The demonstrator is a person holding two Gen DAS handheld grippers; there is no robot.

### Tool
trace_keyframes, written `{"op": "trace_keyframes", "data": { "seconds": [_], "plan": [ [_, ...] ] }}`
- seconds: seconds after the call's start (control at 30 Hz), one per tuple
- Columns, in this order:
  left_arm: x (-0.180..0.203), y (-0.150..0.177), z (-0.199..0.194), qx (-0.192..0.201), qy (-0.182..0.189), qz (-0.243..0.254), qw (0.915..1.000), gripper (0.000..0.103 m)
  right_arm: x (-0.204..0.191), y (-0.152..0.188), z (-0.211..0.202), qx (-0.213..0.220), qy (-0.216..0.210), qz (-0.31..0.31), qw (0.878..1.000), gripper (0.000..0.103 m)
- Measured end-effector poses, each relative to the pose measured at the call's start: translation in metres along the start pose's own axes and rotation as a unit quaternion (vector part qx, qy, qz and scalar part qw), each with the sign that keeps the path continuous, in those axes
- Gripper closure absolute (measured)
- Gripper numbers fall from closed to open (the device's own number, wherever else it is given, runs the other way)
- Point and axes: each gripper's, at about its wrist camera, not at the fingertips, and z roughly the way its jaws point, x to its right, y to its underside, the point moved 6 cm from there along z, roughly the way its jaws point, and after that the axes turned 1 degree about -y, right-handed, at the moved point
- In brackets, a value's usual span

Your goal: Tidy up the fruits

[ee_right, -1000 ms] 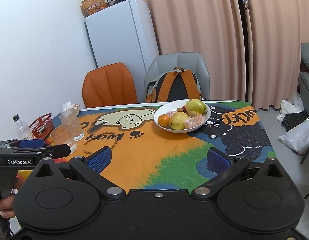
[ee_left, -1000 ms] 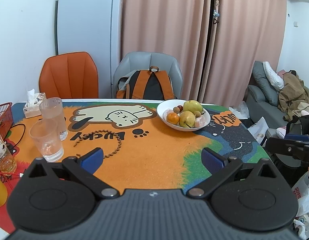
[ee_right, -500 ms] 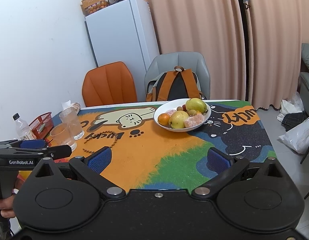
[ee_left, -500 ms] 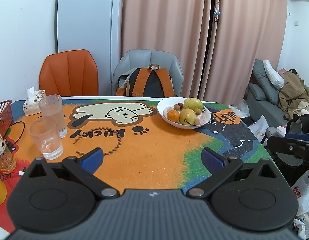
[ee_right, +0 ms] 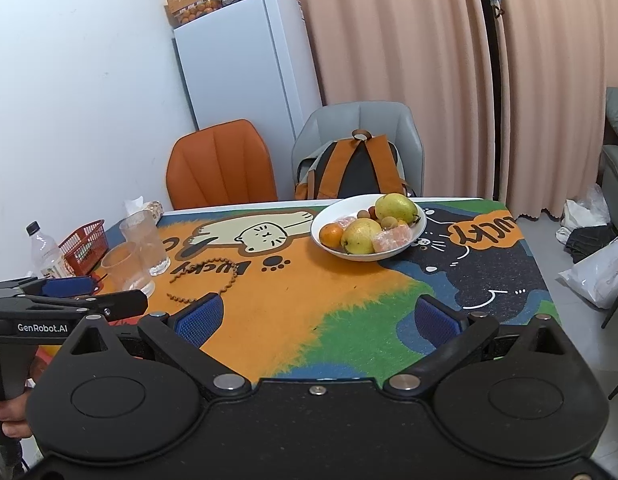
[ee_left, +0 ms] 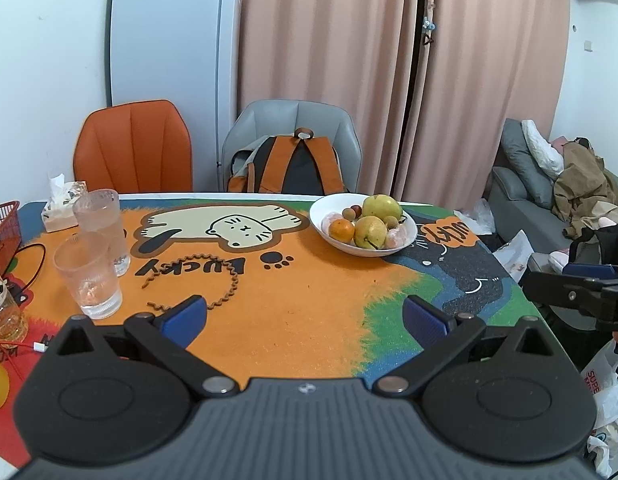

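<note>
Table covered w/ a colourful cat-print "Lucky" mat point(ee_left: 293, 304) fills the middle of both views. Behind it, upper part of frame: tall white fridge point(ee_left: 165, 76), pink curtains point(ee_left: 329, 68), orange padded chair point(ee_left: 135, 148) and grey chair point(ee_left: 293, 120) w/ an orange-and-black backpack point(ee_left: 289, 168) on the seat.

Left gripper point(ee_left: 305, 316) sits at bottom centre of the left wrist view, blue pads spread wide apart, nothing between them, over the near edge of the mat. Right gripper point(ee_right: 316, 315), bottom centre of the right wrist view, likewise spread wide and empty.

White round bowl point(ee_left: 329, 236) is on the mat's far side, centre-right in the left view, centre in the right; well apart from both tongs. In it: two yellow-green pears point(ee_left: 382, 207), one orange mandarin point(ee_left: 341, 230), pale peeled citrus pieces point(ee_right: 393, 238), a few small brown-red round fruits point(ee_left: 351, 213).

Left side of frame: two clear ribbed plastic cups point(ee_left: 89, 276) just beside each other, a brown bead string point(ee_left: 213, 280) lying in a loop near them, red plastic basket point(ee_right: 85, 246), clear bottle point(ee_right: 43, 250), tissue pack point(ee_left: 59, 208).
</note>
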Motion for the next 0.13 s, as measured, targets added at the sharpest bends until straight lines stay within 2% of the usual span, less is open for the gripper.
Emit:
{"op": "trace_keyframes", "data": {
  "seconds": [0.13],
  "plan": [
    [-0.0008,-0.0003,0.0015,0.001,0.005,-0.005,1.0000,0.000,0.0010,0.0017,0.0018,-0.002,0.000,0.002,1.000,0.000]
  ]
}}
